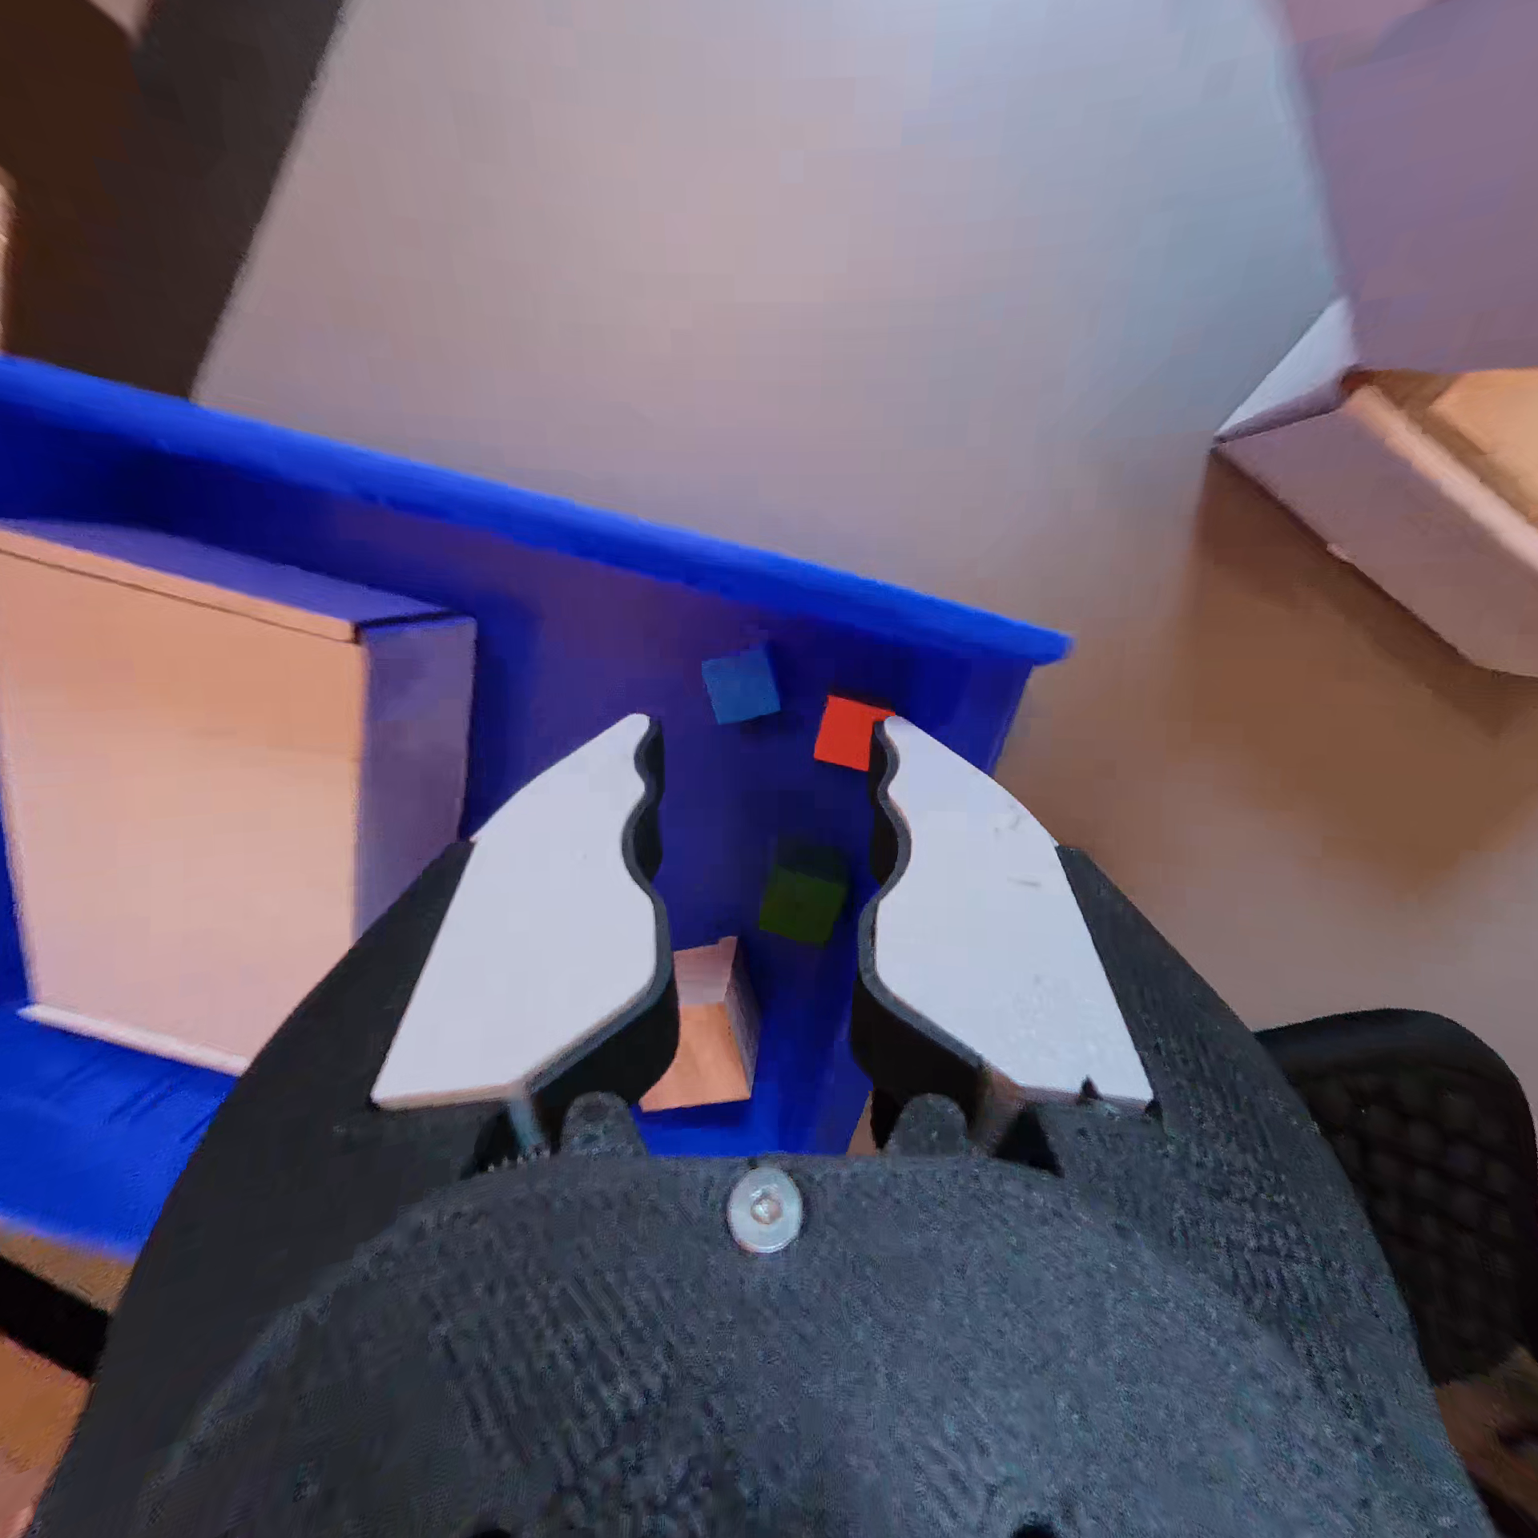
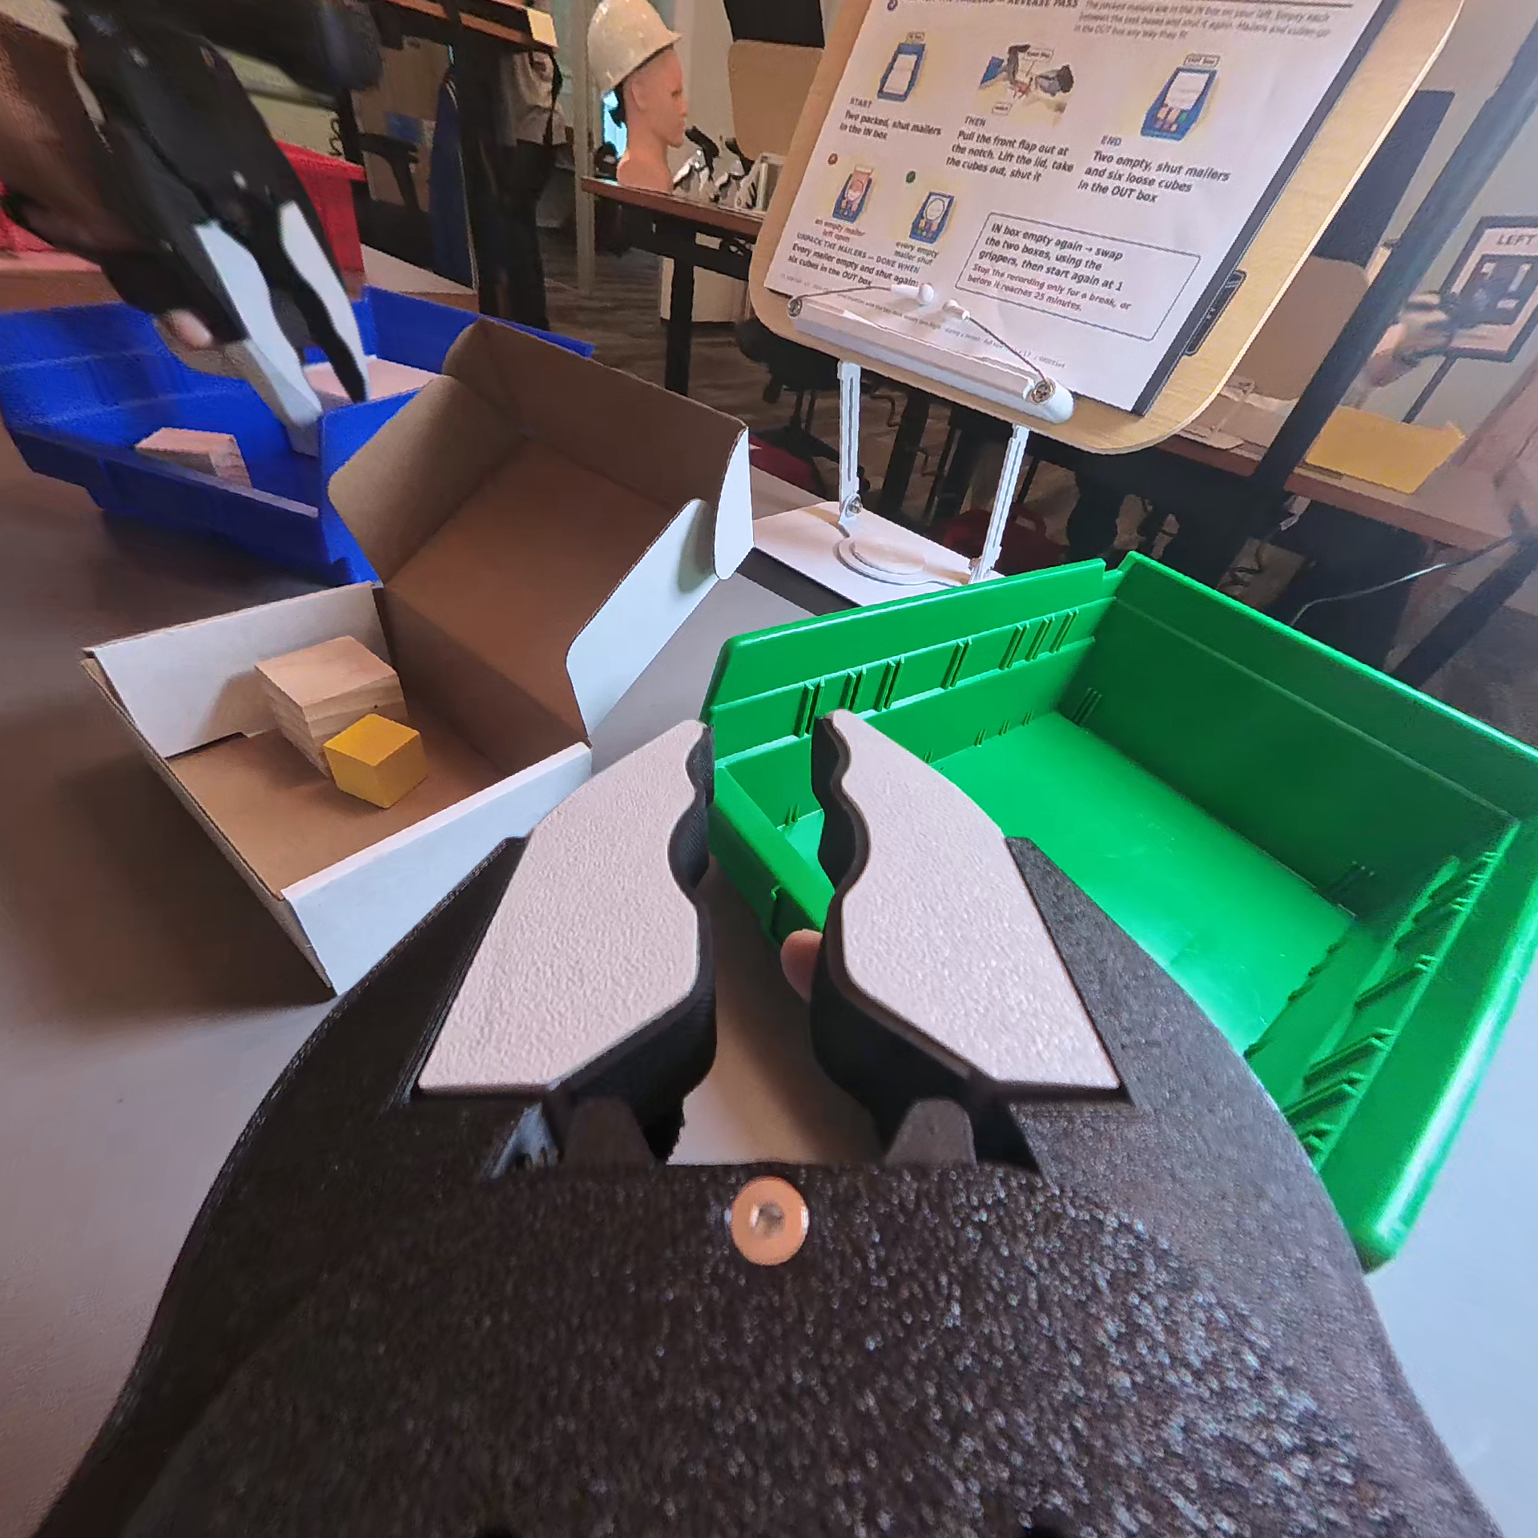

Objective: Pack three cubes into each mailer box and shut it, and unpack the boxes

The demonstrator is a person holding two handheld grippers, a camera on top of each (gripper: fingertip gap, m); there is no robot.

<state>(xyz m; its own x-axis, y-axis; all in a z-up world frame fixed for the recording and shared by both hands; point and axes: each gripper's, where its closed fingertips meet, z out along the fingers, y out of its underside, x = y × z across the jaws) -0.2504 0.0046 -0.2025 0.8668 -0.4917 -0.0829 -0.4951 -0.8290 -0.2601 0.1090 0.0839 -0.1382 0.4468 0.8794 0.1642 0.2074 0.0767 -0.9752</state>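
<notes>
My left gripper (image 1: 766,732) is open and empty, held over the blue bin (image 1: 582,533). In the bin below it lie a blue cube (image 1: 741,687), a red cube (image 1: 847,732), a green cube (image 1: 803,895) and a plain wooden cube (image 1: 707,1032). A shut mailer box (image 1: 166,791) lies in the bin's left part. My right gripper (image 2: 761,728) is open and empty, near the green bin's front left corner. An open mailer box (image 2: 449,882) on the table holds a wooden cube (image 2: 333,691) and a yellow cube (image 2: 374,757). The left gripper (image 2: 329,408) also shows there over the blue bin (image 2: 208,499).
The green bin (image 2: 915,649) stands at the right with nothing in it. An instruction board on a white stand (image 2: 999,208) is behind it. The grey table (image 2: 125,1040) runs along the left. The open mailer's corner (image 1: 1415,499) shows at the right of the left wrist view. My hands' fingertips stand some 40 cm from each other.
</notes>
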